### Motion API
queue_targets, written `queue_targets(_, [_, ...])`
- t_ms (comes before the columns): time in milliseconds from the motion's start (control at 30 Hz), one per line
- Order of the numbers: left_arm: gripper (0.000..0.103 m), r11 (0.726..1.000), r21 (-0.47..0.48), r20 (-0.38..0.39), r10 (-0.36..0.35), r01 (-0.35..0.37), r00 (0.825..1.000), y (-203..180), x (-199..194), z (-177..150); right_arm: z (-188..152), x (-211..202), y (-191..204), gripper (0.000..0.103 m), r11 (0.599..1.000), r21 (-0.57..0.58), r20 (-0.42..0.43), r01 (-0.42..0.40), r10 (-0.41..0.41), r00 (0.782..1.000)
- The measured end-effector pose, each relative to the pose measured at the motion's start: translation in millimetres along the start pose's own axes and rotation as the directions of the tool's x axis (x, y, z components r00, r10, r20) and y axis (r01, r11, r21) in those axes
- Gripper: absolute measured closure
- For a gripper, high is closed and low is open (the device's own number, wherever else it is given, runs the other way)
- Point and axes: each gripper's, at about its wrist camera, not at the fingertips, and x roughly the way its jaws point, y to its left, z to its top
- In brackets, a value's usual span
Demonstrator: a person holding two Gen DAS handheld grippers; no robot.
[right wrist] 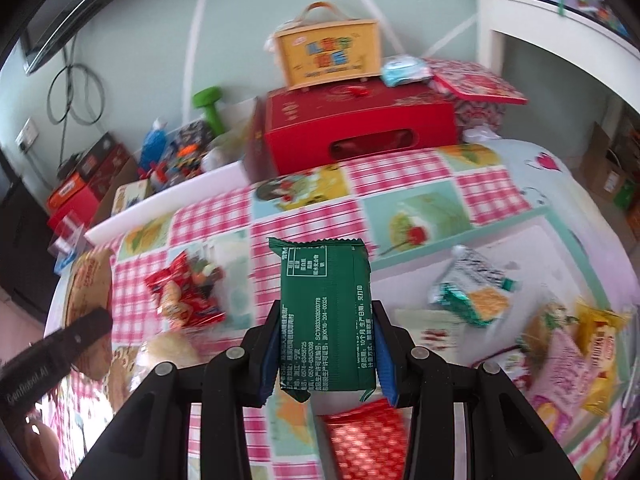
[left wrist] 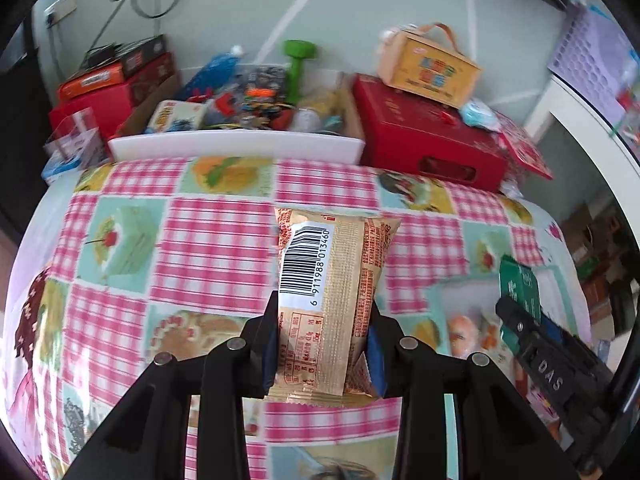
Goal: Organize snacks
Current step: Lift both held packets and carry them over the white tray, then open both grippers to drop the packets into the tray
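A: We have a packet in each hand. The left hand-held gripper [left wrist: 324, 344] is clamped on the gold foil snack packet with the white barcode label [left wrist: 332, 292], held upright above the pink-checked tablecloth with cake pictures [left wrist: 208, 240] that covers the worktop. The right hand-held gripper [right wrist: 326, 356] is clamped on the dark green foil snack packet with white print [right wrist: 326, 312], also clear of the cloth.

B: So two are picked and none looks sorted yet. In the right wrist view we see plenty loose on the cloth: the red clear-windowed snack bag [right wrist: 186, 300] at left of centre, the green and white cracker packet [right wrist: 468, 292] at right, the yellow crinkled packet [right wrist: 600, 344] at far right, and the red patterned packet [right wrist: 364, 436] just under our green one.

A: Where they belong we cannot tell. The long white plastic tray [left wrist: 236, 146], at the upper middle of the left view, may be the place, but that is our guess.

B: For room, the middle of the cloth is open. The big red cardboard gift box [right wrist: 360, 128], with the orange handled carton [right wrist: 328, 52] on top, blocks the upper centre, and the cloth drops away at the right edge of the frame. Our two grippers are near each other, so we should keep them apart.
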Motion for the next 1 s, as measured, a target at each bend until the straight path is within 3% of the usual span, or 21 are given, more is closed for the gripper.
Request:
queue_targets(233, [0.066, 0.994, 0.085, -0.033, -0.072, 0.075, 0.997, -61, 7, -5, 6, -8, -61, 0.061, 0.990, 0.126, 0.017, 0.068, -0.071, 0.997])
queue_targets(533, [0.066, 0.969, 0.203, -0.084, -0.124, 0.139, 0.989, -136, 23, -19, 4, -10, -141, 0.061, 0.947, 0.273, 0.010, 0.168, -0.178, 0.984])
queue_targets(700, [0.066, 0.957, 0.227, -0.123, -0.156, 0.181, 0.980, -167, 38, -25, 2, -8, -158, 0.061, 0.937, 0.306, 0.002, 0.169, -0.179, 0.984])
queue_targets(1000, [0.065, 0.955, 0.254, -0.148, -0.118, 0.153, 0.982, -189, 66, -26, 1, 6, -166, 0.060, 0.933, 0.315, -0.015, 0.172, -0.177, 0.984])
